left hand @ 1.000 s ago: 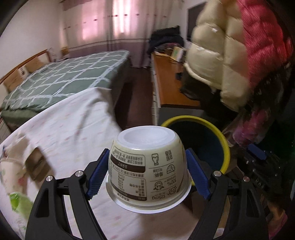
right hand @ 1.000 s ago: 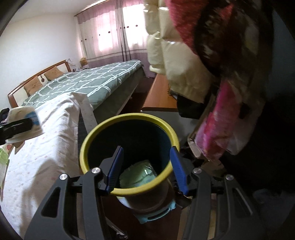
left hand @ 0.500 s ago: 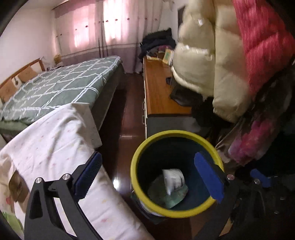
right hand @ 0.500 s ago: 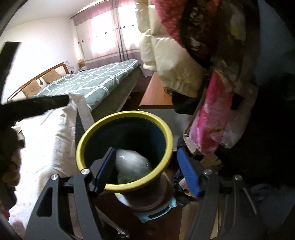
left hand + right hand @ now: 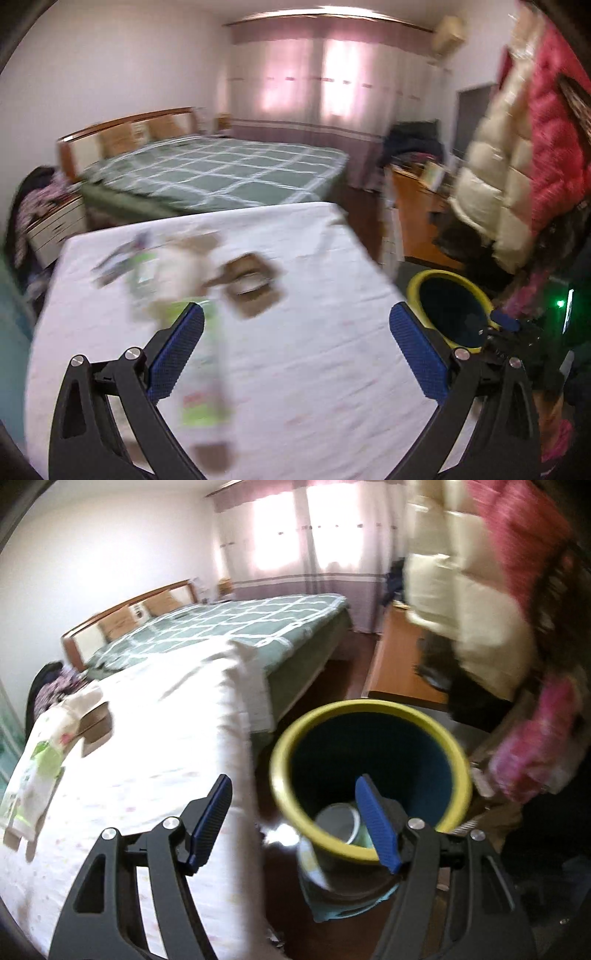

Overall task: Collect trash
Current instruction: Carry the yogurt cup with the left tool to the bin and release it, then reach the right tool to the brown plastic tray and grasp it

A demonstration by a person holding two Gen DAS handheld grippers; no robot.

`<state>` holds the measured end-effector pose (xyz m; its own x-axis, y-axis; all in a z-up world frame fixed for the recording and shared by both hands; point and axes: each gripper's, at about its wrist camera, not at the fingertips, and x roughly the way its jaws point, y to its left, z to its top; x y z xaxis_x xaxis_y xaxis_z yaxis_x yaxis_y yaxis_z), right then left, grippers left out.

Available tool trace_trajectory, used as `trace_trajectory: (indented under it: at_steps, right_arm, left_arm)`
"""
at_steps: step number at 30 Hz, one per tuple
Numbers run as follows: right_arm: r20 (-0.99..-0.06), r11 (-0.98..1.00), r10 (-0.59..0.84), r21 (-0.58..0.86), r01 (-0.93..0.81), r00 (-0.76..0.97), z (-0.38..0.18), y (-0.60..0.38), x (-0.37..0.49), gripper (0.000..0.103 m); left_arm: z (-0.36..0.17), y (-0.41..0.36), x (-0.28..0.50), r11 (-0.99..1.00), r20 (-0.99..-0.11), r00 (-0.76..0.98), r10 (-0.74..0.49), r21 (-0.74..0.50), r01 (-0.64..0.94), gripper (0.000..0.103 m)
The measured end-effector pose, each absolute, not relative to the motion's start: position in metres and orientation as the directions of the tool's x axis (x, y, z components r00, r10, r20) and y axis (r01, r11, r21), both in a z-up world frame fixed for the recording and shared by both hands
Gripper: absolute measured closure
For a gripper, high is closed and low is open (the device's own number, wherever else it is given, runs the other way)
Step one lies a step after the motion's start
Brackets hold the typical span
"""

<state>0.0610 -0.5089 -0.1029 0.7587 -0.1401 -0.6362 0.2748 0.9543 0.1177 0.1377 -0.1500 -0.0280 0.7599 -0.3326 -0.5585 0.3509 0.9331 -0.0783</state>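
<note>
My left gripper (image 5: 295, 314) hangs wide open and empty above a white sheet (image 5: 314, 369). Blurred trash lies on the sheet: a green-and-white wrapper (image 5: 207, 369), a beige wrapper (image 5: 177, 273) and a brown cardboard piece (image 5: 255, 288). The yellow-rimmed dark bin (image 5: 450, 280) stands off the sheet's right edge. My right gripper (image 5: 294, 781) is open with nothing held, its right finger in front of the bin (image 5: 369, 709) and its left finger over the sheet. A cup (image 5: 338, 823) lies inside the bin. The wrapper (image 5: 33, 779) and cardboard (image 5: 96, 723) show far left.
A green checked bed (image 5: 221, 177) lies beyond the sheet. An orange-brown cabinet (image 5: 395, 664) runs along the right wall. Cream and red padded jackets (image 5: 517, 166) hang close above the bin. Dark wood floor (image 5: 354, 653) separates the bed and the cabinet.
My left gripper opened and dropped the white cup into the bin, then swung left over the sheet. My right gripper opened wider and shifted left, so the bin now sits right of centre.
</note>
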Motion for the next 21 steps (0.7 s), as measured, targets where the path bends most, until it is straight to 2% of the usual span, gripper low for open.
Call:
trace_trajectory:
  at_steps: [8,15,21]
  right_arm:
    - [-0.641,0.989,0.029,0.130,0.072,0.767,-0.092,-0.422,0.104,0.037]
    - [-0.652,0.984,0.169,0.152,-0.091,0.739,-0.082,-0.356,0.150,0.037]
    - [-0.652,0.980,0.198,0.133,-0.147,0.732,-0.064,-0.322,0.190,0.037]
  left_arm:
    - [-0.035,-0.037,0.116,0.989,-0.540,0.829,-0.145,-0.059,0.135,0.004]
    - [-0.034,0.008,0.105,0.994,-0.520,0.847,-0.108,-0.069,0.084,0.004]
    - [-0.034,0.024,0.102,0.994,-0.510,0.854,-0.101,-0.087,0.066,0.004]
